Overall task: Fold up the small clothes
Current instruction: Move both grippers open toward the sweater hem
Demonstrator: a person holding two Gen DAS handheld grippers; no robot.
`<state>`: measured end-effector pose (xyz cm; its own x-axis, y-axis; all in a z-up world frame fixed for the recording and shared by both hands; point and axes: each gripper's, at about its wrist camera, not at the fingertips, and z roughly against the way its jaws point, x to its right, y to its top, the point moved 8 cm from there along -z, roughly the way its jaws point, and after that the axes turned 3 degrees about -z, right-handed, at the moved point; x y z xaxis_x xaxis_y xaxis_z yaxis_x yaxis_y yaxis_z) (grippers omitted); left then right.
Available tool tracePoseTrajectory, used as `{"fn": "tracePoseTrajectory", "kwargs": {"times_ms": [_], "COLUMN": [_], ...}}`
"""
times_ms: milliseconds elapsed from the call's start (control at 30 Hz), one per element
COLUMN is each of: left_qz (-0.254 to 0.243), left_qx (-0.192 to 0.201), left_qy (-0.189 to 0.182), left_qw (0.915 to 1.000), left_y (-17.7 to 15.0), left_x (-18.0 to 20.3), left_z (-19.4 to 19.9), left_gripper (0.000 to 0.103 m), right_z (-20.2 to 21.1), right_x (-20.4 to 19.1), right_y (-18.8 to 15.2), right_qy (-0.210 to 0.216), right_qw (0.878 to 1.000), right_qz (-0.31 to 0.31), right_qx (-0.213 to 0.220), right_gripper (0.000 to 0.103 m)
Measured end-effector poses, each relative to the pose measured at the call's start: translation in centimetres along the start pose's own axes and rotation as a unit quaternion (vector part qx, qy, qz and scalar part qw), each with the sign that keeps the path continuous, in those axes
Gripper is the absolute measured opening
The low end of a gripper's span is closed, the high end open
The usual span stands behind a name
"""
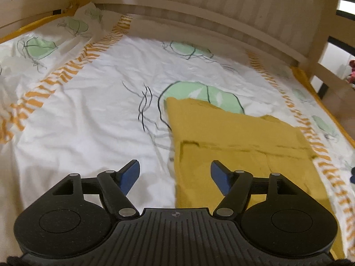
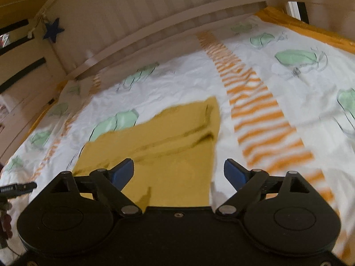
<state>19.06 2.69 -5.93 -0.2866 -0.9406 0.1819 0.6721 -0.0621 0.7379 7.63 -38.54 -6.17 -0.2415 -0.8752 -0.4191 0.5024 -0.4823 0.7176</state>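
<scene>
1 mustard-yellow garment [image 1: 239, 137] lies flat on the bed, folded over on itself, with a seam line running across its middle. From my left wrist view it sits to the right of centre, its far corner covering part of a green print on the bedcover [image 1: 93, 102]. From my right wrist view the same garment [image 2: 173, 137] sits left of centre, with a raised fold near its far right corner. I count only this 1 piece of clothing in either view.

My left claw [image 1: 175, 175] is above the garment's left edge, its 2 blue pads spread wide apart with nothing between them; 1 pad is over bare bedcover, the other over yellow cloth. My right claw [image 2: 178, 174] is above the garment's right edge, its 2 blue pads also wide apart and gripping nothing. Whether either claw touches the cloth I cannot tell.

The bedcover is white, with green leaf-like shapes drawn in dark outline and 2 orange striped bands [image 2: 255, 102] running its length. A pale wooden slatted bed frame [image 1: 221, 15] curves around the far side. 1 dark blue star [image 2: 54, 31] hangs on the frame at the left of the right wrist view.
</scene>
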Motion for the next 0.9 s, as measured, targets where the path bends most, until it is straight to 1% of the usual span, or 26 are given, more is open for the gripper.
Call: {"fn": "tracePoseTrajectory", "kwargs": {"times_ms": [133,200,333,467,567,667,767,833,900], "left_qz": [-0.008,-0.010,-0.015,-0.006,0.009,0.005,-0.001,-0.001,0.005], "left_qx": [-0.027,-0.035,-0.071,-0.100,-0.115,-0.121,-0.125,-0.126,-0.127], "left_qy": [-0.008,-0.005,-0.009,-0.014,-0.014,-0.011,-0.010,-0.012,-0.017], "left_qw": [0.9996,0.9993,0.9974,0.9949,0.9933,0.9926,0.9922,0.9920,0.9917], "left_y": [-3.0,-4.5,-8.1,-10.8,-12.1,-12.7,-13.3,-13.4,-13.7], "left_x": [0.7,0.9,1.5,1.8,1.6,1.8,2.0,2.1,2.1], "left_z": [1.4,1.7,2.0,1.9,2.0,2.0,1.7,1.5,1.4], "left_gripper": [0.070,0.070,0.070,0.070,0.070,0.070,0.072,0.076,0.082], "right_z": [2.0,2.8,4.0,4.7,5.2,5.4,5.3,4.9,4.5], "right_x": [-0.2,-0.1,0.6,1.9,2.7,3.1,3.0,2.9,2.9], "right_y": [-3.2,-4.5,-7.5,-9.7,-11.1,-12.2,-12.7,-13.0,-13.3], "right_qy": [-0.001,-0.008,-0.026,-0.042,-0.051,-0.042,-0.035,-0.027,-0.023], "right_qw": [1.000,0.999,0.998,0.994,0.992,0.989,0.989,0.987,0.986], "right_qz": [0.001,0.000,0.003,-0.019,-0.034,-0.055,-0.057,-0.060,-0.061], "right_qx": [-0.023,-0.033,-0.064,-0.095,-0.113,-0.128,-0.135,-0.147,-0.156], "right_gripper": [0.095,0.095,0.098,0.099,0.099,0.099,0.101,0.103,0.103]}}
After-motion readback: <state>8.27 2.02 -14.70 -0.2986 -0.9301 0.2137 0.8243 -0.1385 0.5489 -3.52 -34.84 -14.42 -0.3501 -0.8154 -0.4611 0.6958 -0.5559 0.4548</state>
